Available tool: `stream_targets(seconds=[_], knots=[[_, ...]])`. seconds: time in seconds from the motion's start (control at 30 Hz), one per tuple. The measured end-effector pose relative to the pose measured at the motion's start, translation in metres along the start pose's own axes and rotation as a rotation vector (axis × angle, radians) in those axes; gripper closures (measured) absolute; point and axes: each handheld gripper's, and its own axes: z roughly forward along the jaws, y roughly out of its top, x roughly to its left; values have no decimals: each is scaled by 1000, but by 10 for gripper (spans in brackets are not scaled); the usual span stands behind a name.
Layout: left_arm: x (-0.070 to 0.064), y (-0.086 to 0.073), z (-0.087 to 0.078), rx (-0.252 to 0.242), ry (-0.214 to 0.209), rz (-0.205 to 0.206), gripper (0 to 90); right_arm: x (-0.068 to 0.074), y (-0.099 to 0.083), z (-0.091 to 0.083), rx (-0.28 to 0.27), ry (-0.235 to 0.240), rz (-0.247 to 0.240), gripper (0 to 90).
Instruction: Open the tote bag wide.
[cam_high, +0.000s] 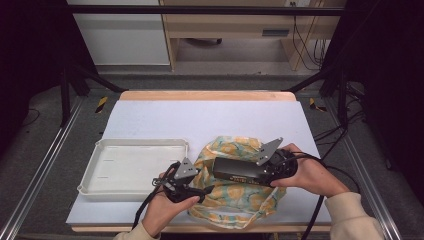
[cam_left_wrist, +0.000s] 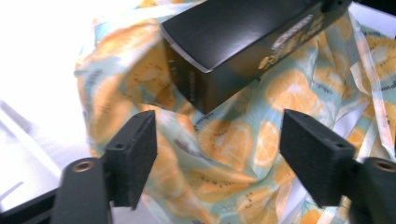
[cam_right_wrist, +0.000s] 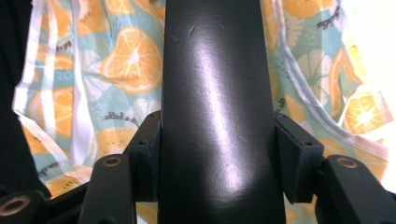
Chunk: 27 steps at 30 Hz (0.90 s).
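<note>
Black box (cam_high: 240, 171) clamped in right gripper (cam_right_wrist: 215, 154) over fruit-print bag (cam_high: 235, 197); left gripper (cam_left_wrist: 219, 154) wide open, empty — risk: limp bag mouth collapsing, box snagging on fabric.

The black box (cam_right_wrist: 217, 116) looks like glossy card, smooth with a few fine scratches. The orange-print bag (cam_left_wrist: 224, 154) is thin crinkly cloth or plastic, can't tell. Lower left, the white tray (cam_high: 135, 167) looks like matt plastic.
</note>
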Motion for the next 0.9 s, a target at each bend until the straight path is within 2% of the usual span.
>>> stream_targets(seconds=[0.23,0.37,0.5,0.63,0.7,0.77,0.9], knots=[[13,7,-13,-41,-13,-32,169,2,-4,-17,-75,-22,27,431],[22,14,-21,-59,-16,-16,129,0,-1,-22,-101,-47,36,430],[33,23,-30,-64,-28,27,97,-2,6,-26,-111,-73,40,430],[45,30,-38,-40,2,91,95,-6,15,-29,-125,-93,66,431],[51,36,-42,-15,3,127,85,-8,21,-30,-127,-94,67,431],[54,41,-45,23,8,191,70,-9,25,-30,-125,-92,59,431],[62,48,-52,53,8,233,63,-11,35,-26,-109,-85,39,431]])
